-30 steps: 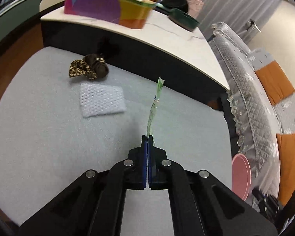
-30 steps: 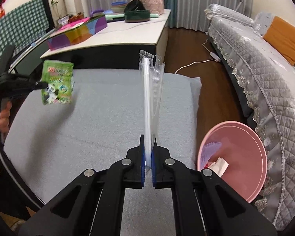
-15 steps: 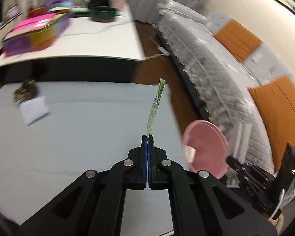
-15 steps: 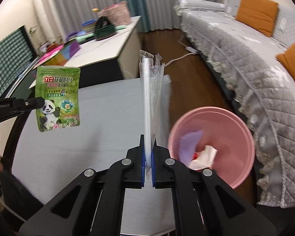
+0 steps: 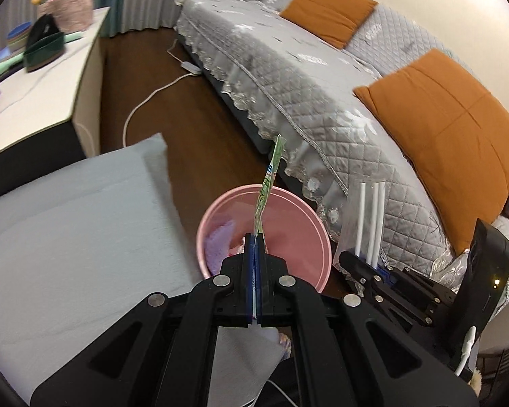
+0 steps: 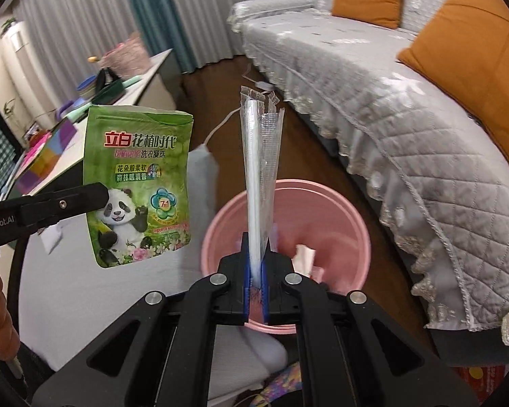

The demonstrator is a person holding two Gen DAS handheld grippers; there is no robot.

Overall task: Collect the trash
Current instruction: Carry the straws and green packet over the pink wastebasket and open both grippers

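1. The left gripper [image 5: 254, 237] is closed tight on a green detergent pouch [image 6: 139, 183]. In the left wrist view the pouch is seen edge-on, standing up from the fingertips.
2. In the right wrist view the same pouch hangs flat, with a panda picture and Chinese text, to the left of the pink bin [image 6: 322, 203].
3. The right gripper [image 6: 256, 254] is clamped on a clear plastic packet with white straws [image 6: 259, 169], which stands upright above the bin.
4. The pink bin stands on the wooden floor, between the grey padded surface [image 5: 68, 220] and the grey quilted sofa [image 5: 322, 101].
5. Inside the bin lie a purple piece [image 5: 219, 244] and some crumpled white paper [image 6: 303, 254].
6. Orange cushions [image 5: 451, 129] rest on the sofa.
7. A white counter [image 5: 34, 95] behind carries a dark green bowl [image 5: 44, 47] and other things.
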